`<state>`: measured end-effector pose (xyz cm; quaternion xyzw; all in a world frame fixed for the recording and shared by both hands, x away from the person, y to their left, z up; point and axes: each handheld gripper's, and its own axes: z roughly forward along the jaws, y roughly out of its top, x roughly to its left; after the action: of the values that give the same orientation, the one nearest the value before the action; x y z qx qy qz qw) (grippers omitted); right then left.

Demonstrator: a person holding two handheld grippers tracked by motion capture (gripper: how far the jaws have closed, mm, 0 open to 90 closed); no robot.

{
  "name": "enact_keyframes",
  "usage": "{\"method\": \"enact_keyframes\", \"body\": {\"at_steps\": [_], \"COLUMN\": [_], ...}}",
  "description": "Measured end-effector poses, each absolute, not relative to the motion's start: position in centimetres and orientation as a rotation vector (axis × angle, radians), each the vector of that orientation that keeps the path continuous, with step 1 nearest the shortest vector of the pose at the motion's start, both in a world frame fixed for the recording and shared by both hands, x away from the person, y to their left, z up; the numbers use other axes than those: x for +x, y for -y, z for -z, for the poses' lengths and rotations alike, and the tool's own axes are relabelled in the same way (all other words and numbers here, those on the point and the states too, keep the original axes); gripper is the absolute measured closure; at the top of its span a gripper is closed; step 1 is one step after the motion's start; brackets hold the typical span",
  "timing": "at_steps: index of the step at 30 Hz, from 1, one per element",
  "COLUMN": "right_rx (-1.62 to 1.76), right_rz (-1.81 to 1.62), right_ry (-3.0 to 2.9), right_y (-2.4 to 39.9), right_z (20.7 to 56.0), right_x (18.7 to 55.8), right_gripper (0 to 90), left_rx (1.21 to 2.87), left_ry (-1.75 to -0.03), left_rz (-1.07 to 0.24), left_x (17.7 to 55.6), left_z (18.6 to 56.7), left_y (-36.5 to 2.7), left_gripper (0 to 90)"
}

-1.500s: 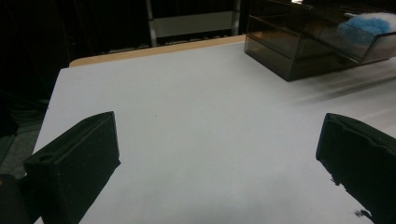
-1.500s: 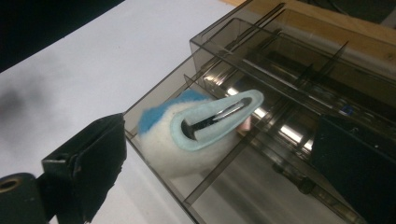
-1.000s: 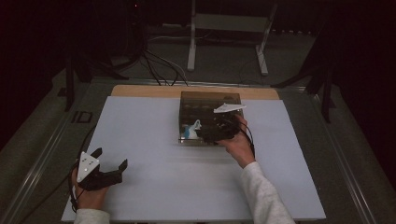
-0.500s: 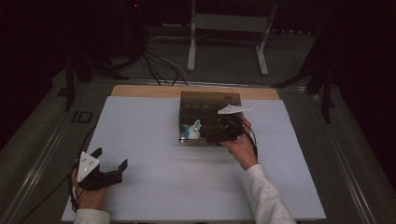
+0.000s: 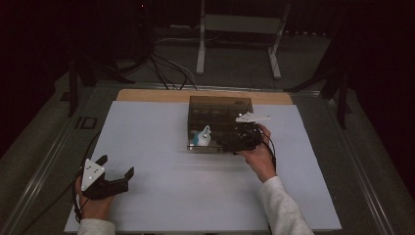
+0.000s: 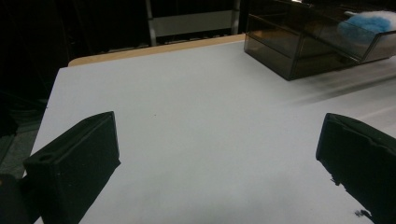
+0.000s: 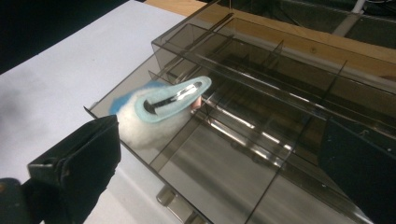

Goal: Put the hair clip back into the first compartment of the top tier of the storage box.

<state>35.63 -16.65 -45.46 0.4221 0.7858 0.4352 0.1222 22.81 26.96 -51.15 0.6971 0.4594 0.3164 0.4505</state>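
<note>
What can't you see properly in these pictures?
- Underside of the fluffy blue-and-white hair clip: in the right gripper view, the smoky organizer box wall and the clip's own fluff hide it.
- Fluffy clip in the left gripper view: cut off by the top edge.
- Right hand-held gripper in the high view: too dark against the box to tell its jaws.
- Back compartments of the box, high view: too dim and small to tell what they hold.

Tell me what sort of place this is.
Probably a lab recording bench, not a home: a white-covered table ringed by dark curtains, loose cables and a metal stand on the floor behind, and a smoked-plastic organizer.
</note>
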Motion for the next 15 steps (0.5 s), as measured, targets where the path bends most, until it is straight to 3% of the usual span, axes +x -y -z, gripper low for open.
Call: {"method": "enact_keyframes", "body": {"at_steps": [15], "right_rx": [1.233], "right_rz": [-1.236], "right_ry": [-2.304], "right_y": [17.06], "right_z": [46.1], "right_x": [34.91], "right_gripper": [0.0], "left_rx": [1.723], "left_ry": [-1.136], "left_rz": [-0.783], "left_x": [22.81], "left_z": [51.15], "left_y": [-27.0], "left_gripper": [0.6]}}
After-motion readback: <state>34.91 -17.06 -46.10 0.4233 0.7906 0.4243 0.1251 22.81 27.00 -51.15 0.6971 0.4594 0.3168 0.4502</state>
